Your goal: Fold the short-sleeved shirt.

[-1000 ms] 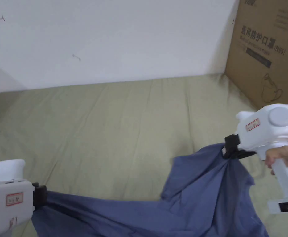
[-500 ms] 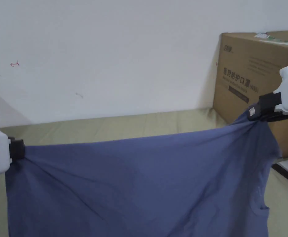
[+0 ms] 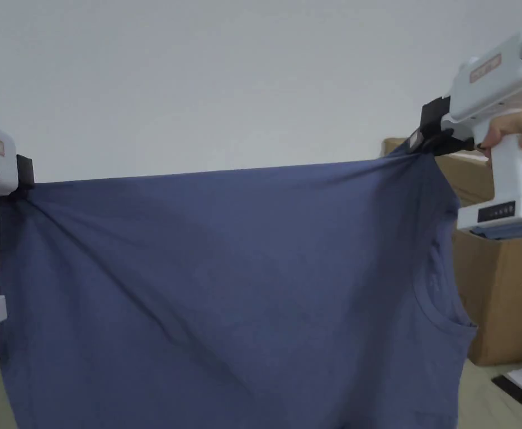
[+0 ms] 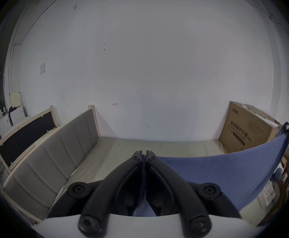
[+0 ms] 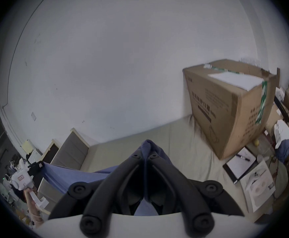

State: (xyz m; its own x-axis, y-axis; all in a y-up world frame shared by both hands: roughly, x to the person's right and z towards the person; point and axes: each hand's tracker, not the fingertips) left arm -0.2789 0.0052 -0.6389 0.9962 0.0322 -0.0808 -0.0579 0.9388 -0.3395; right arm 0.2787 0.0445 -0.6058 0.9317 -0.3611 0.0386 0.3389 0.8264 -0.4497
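A blue short-sleeved shirt [image 3: 226, 290] hangs spread wide in the air in the head view, its top edge pulled taut between both grippers. My left gripper [image 3: 26, 177] is shut on the shirt's upper left corner; in the left gripper view its jaws [image 4: 144, 157] pinch blue cloth [image 4: 226, 171]. My right gripper [image 3: 425, 137] is shut on the upper right corner, and the right gripper view has a bunch of blue fabric [image 5: 148, 145] sticking out past the closed jaws [image 5: 145, 155]. The neckline [image 3: 450, 318] hangs at the right side.
A beige-covered bed [image 4: 157, 149] lies below against a white wall [image 3: 226, 84]. A big cardboard box [image 5: 229, 104] stands at its right end. A grey padded headboard [image 4: 54, 152] is at the left. A notebook and a white sheet [image 5: 240, 166] lie beside the box.
Both grippers have risen, lifting the shirt from lying crumpled on the bed to hanging stretched in the air. The head camera has tilted up.
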